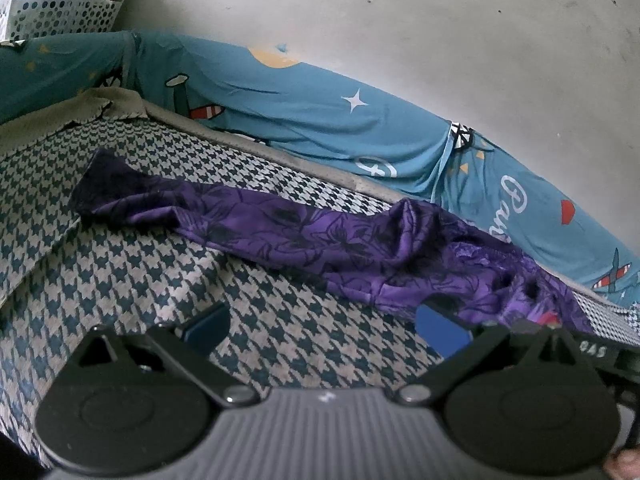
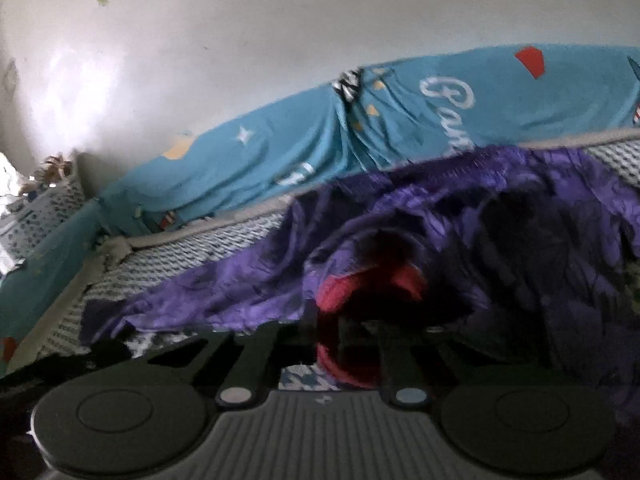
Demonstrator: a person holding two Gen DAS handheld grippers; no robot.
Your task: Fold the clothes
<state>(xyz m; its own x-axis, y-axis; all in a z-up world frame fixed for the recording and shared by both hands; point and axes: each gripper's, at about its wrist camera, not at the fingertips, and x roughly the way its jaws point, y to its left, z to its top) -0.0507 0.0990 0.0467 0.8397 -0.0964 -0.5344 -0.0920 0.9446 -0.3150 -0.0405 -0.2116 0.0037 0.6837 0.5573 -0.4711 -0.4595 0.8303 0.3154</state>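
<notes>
My left gripper [image 1: 324, 330] has its blue-padded fingers [image 1: 206, 326] spread wide with nothing between them but the houndstooth bed cover [image 1: 132, 264]. Just past the right-hand finger, the near edge of the purple floral garment [image 1: 320, 240] begins; from there it stretches in a long rumpled band away to the left, ending well beyond the left-hand finger, and bunches up thickly to the right.

My right gripper [image 2: 352, 344] has its jaws drawn nearly together, and the picture is blurred; purple cloth [image 2: 440, 220] is heaped directly over the fingertips, with a red patch [image 2: 360, 284] showing at them. I take it the fingers are pinched on the cloth, though the pads themselves are hidden.

Beyond the garment on both views runs the grey edge of the cover, then a blue printed sheet [image 1: 320, 108] lying along the white wall [image 1: 400, 12]. Far to the left sits a white perforated basket [image 1: 68, 8].
</notes>
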